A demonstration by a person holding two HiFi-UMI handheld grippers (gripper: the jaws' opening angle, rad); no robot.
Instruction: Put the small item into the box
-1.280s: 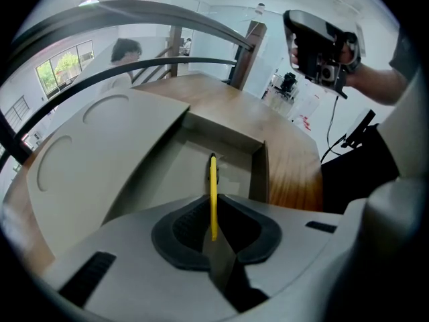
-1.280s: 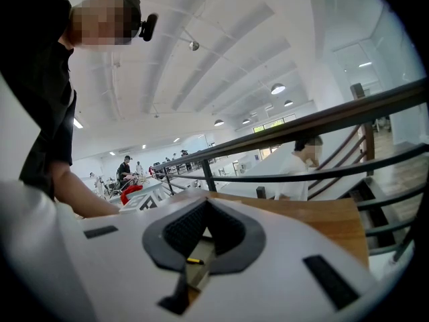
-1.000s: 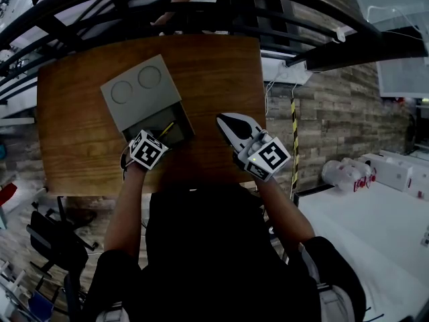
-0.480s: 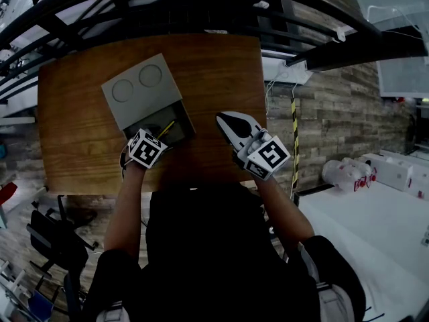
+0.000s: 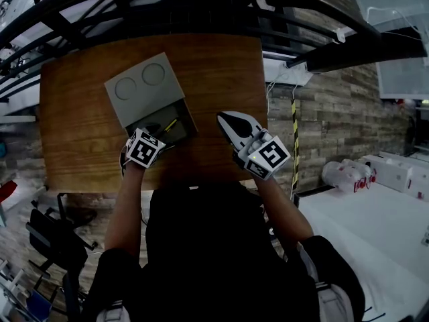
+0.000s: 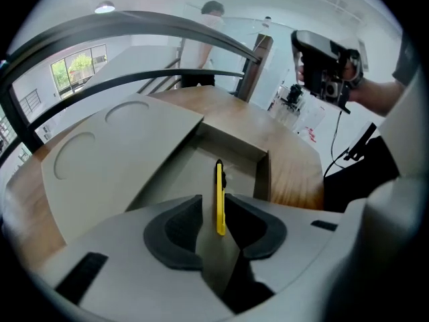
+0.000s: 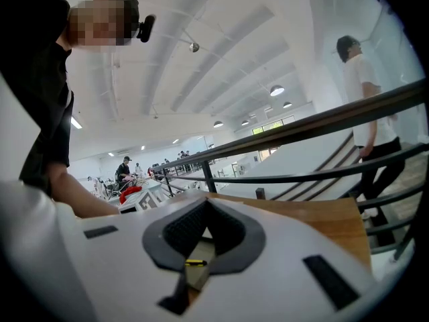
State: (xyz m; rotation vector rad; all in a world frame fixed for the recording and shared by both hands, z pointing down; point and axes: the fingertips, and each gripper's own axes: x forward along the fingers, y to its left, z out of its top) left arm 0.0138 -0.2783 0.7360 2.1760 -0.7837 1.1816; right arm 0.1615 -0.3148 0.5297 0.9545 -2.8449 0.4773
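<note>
Yellow and slim, the small item lies in the box beside its lid, long axis parallel to the lid's edge, pointing straight away from the left gripper, whose jaws, just narrowing slightly, stand released either side of its near end, while the right gripper hovers beside the box, clenched on nothing.

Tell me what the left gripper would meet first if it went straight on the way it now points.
Most likely the yellow item, which lies in the box just ahead of the left gripper, between its open jaws, which have just been closing slightly without touching it. Depth is unclear.
</note>
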